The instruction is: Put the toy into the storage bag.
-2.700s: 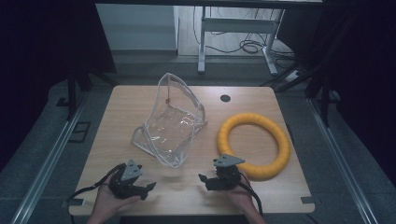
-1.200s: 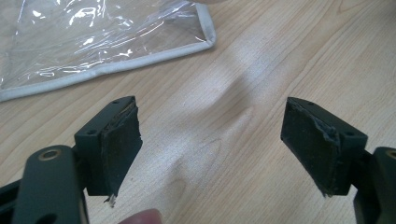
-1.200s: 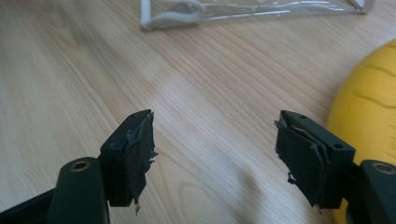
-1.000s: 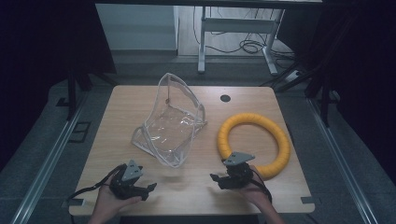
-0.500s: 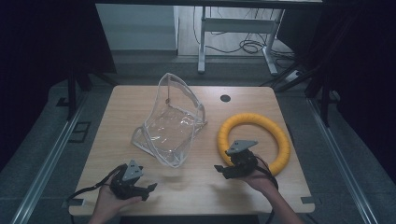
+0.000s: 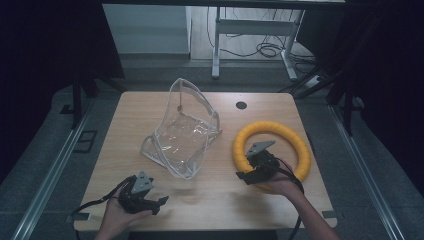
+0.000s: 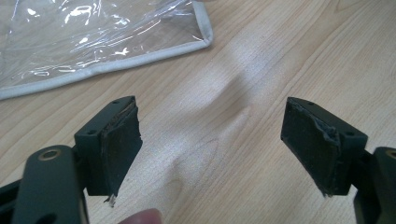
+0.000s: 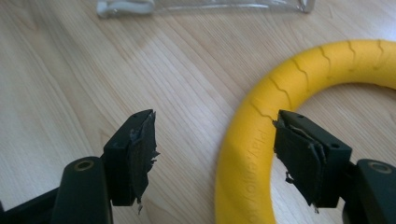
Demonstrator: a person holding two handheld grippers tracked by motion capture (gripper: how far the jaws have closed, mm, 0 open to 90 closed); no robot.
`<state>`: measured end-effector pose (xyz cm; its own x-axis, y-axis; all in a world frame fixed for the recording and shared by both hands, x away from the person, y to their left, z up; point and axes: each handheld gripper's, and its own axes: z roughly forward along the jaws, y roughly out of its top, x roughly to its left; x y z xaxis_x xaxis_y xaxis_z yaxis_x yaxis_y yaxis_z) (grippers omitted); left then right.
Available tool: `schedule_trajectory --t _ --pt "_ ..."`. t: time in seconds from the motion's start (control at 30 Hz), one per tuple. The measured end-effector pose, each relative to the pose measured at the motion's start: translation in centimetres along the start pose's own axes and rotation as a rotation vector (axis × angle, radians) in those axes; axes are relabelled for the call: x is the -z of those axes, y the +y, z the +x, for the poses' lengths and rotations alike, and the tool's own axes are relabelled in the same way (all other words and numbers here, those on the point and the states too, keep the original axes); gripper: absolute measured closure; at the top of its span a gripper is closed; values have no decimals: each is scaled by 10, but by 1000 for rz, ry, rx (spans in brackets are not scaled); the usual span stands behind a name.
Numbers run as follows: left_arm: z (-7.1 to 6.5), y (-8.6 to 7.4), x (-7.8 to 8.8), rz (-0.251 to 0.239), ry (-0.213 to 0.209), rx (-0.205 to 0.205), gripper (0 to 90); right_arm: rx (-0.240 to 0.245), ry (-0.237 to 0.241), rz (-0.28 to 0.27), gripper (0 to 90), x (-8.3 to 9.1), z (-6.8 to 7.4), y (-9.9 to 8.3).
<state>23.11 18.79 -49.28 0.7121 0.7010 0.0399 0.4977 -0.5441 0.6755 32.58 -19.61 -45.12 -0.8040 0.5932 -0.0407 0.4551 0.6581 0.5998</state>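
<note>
The right gripper hangs over the near-left arc of the yellow foam ring, its jaws spread and having just narrowed a little; in the right gripper view the ring's tube runs up between them, closer to the right-hand pad, and neither pad presses on it. The ring lies flat on the wooden table at the right side, its hole facing straight up; being round, it has no long axis, and the ribbed seams on its tube curve away from the jaws toward the far side. Beyond it, near the far edge, sits a small dark round hole in the tabletop.

The left gripper rests low near the front left edge, jaws wide apart over bare wood with nothing between them. Ahead of it stands a clear plastic pouch with pale piping, its mouth gaping upward and its long side running from near-left to far-right; its trimmed corner lies just beyond the left jaws.
</note>
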Motion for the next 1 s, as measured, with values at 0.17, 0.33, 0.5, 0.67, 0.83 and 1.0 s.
schedule_trajectory --t 0.17,0.33,0.5,0.67,0.83,1.0 --pt "0 0 -1 3 0 -3 199 3 3 54 291 -2 -6 0" --pt "0 0 0 2 1 -4 199 -1 18 121 289 -6 -19 -3" --pt "1 0 0 3 2 -4 199 -13 21 154 289 -10 -25 -7" --pt "0 0 -1 6 0 -5 199 -8 21 210 292 -16 -28 -10" --pt "1 0 0 3 2 -5 199 0 28 287 300 -27 -28 -14" --pt "0 0 -1 8 3 -8 199 18 38 349 320 -37 -29 -17"
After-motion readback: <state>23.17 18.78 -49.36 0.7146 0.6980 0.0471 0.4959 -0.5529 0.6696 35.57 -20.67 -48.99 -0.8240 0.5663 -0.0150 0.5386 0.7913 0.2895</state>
